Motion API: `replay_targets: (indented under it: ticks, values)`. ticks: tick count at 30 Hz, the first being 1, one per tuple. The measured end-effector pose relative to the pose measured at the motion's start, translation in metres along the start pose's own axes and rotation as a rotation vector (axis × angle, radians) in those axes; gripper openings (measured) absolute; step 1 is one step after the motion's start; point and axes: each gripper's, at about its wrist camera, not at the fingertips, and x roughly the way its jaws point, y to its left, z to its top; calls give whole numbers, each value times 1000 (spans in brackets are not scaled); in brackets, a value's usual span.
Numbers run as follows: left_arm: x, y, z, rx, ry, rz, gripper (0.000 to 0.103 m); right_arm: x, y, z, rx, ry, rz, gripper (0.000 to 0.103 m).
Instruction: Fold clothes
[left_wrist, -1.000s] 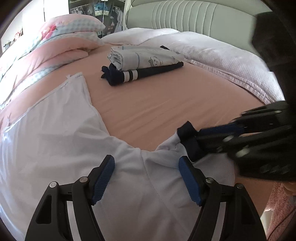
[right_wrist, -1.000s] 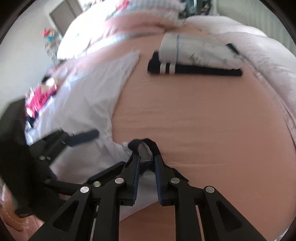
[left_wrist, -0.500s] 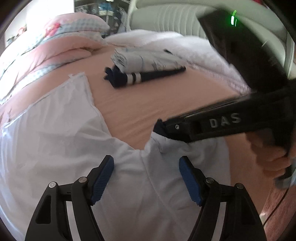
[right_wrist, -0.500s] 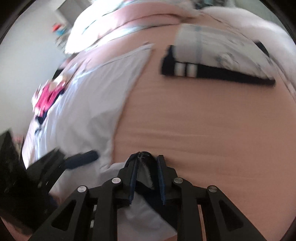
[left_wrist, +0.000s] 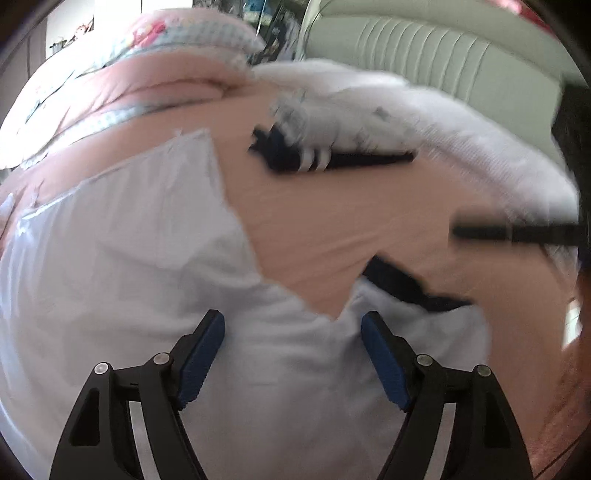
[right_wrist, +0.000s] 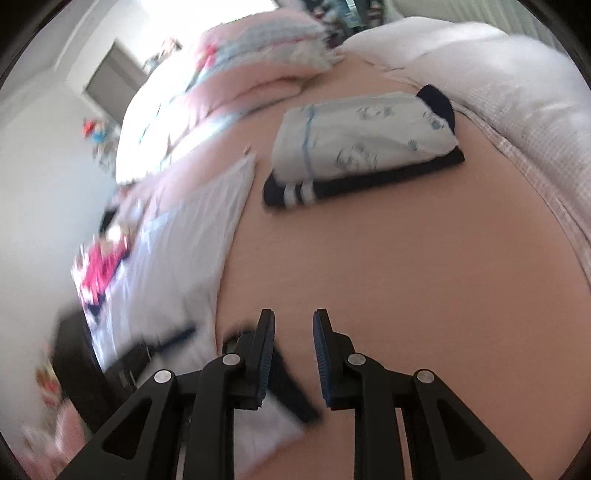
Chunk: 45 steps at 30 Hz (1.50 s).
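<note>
Over white shirt (left_wrist: 147, 266): both tools apart.

Daylight is pouring in from the far left, washing out the pillows (right_wrist: 236, 74) in glare. Motion blur is smearing both views, heaviest over the folded clothes (left_wrist: 332, 140) in the left one and along the near-left edge of the right. Fisheye curving is bending the bed (right_wrist: 424, 277); dark corners are framing everything.
</note>
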Motion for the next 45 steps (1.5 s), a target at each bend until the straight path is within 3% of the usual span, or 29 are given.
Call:
replay_targets:
  ticks: [1, 3, 5, 8, 11, 14, 18, 22, 27, 35, 39, 45]
  values:
    - [-4, -3, 2, 3, -18, -21, 75, -6, 2, -4, -16, -3, -10, 21]
    - [6, -16, 5, 39, 21, -39, 75, -15, 7, -19, -47, 6, -23, 21]
    - [25, -22, 8, 73, 71, -2, 75, -11, 11, -31, -87, 32, -65, 21]
    - [36, -19, 16, 61, 77, 21, 76, 4, 0, -39, -104, 68, -241, 15]
    - [16, -10, 24, -22, 45, 4, 76, -12, -15, -39, -4, 7, -280, 21]
    - [-16, 1, 10, -35, -2, -1, 76, -30, -17, -47, 79, -64, -314, 22]
    - [-30, 11, -28, 21, 46, 62, 76, -35, 19, -59, 17, -109, -172, 22]
    - [-41, 25, -63, 0, 97, 89, 76, -16, 59, -78, -77, -56, -97, 22]
    - [-61, 25, -94, -10, 100, 101, 77, 16, 69, -112, -108, 95, -223, 22]
    - [-94, 17, -128, 29, 106, 96, 76, -10, 89, -147, -209, -12, -364, 23]
    - [-119, 42, -125, -6, 35, 88, 76, -23, 114, -138, -171, -126, -232, 23]
    - [-133, 138, -132, -273, 73, 219, 76, 11, 148, -133, -106, -66, -151, 27]
